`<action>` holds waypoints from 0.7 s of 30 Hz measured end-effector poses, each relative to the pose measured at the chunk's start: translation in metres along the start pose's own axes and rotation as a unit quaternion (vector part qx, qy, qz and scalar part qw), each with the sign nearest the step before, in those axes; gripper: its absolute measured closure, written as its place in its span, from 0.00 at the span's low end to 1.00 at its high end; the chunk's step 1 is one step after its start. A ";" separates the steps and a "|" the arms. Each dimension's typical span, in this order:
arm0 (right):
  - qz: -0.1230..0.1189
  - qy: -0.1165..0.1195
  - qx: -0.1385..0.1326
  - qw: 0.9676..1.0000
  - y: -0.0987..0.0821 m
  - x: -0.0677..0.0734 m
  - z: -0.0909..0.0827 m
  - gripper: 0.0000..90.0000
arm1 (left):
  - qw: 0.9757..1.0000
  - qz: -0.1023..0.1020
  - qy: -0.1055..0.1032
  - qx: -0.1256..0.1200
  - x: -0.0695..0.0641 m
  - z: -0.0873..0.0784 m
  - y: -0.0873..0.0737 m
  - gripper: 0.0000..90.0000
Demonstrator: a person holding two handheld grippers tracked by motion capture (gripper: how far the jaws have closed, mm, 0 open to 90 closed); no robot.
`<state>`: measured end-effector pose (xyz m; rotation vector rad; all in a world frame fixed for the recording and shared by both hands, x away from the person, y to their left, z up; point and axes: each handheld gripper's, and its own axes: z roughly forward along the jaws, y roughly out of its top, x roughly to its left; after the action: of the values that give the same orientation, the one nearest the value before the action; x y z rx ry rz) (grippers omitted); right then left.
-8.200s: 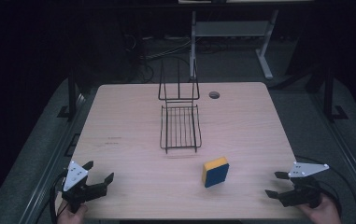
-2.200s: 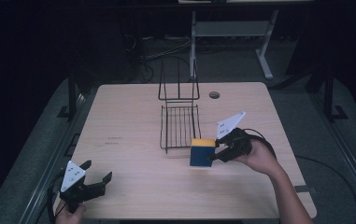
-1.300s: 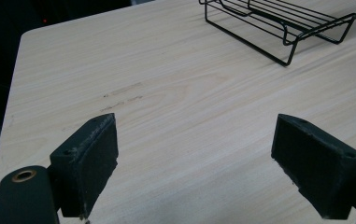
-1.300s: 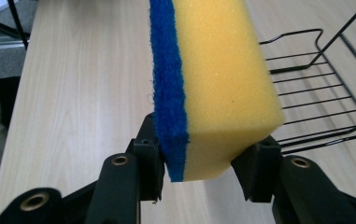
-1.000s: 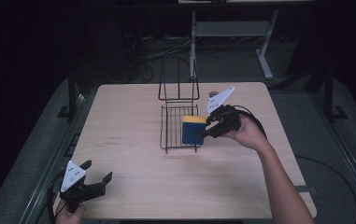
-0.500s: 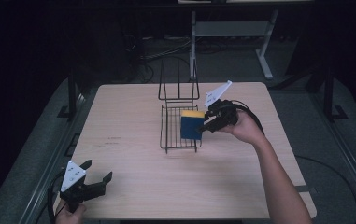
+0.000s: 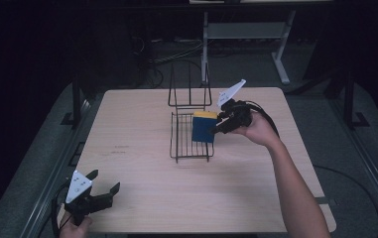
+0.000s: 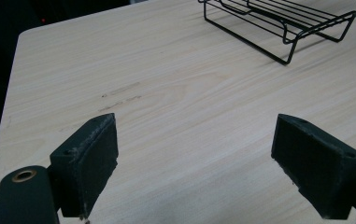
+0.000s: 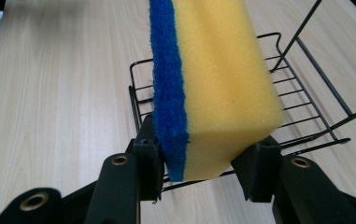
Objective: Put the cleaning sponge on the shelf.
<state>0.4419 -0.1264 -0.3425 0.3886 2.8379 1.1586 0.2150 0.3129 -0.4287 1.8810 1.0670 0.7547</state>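
Observation:
A yellow sponge with a blue scouring face (image 7: 204, 127) (image 9: 213, 79) hangs over the black wire rack (image 7: 182, 144) (image 9: 306, 88) in the middle of the table. My right gripper (image 7: 218, 125) (image 9: 203, 163) is shut on the sponge's lower end, one pad on the blue face and one on the yellow foam. At the table's near left corner my left gripper (image 7: 106, 186) (image 8: 208, 172) stands open with bare wood between its pads. The rack (image 8: 283, 23) lies ahead of it, far off.
The rack's upright wire back (image 7: 190, 89) rises at its far end. A small round hole (image 7: 224, 98) sits in the light wooden table (image 7: 142, 124) behind the rack. Dark floor, cables and a metal stand surround the table.
My right gripper has carried the sponge from the near right of the table up and left over the rack. The left gripper has kept still.

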 end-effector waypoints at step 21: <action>0.024 0.006 0.012 1.000 -0.007 -0.017 0.026 0.63 | 1.000 0.000 -0.001 -0.001 0.000 -0.001 0.000 0.16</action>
<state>0.4608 -0.1181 -0.3670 0.4566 2.8703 1.1396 0.2147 0.3135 -0.4286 1.8803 1.0640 0.7543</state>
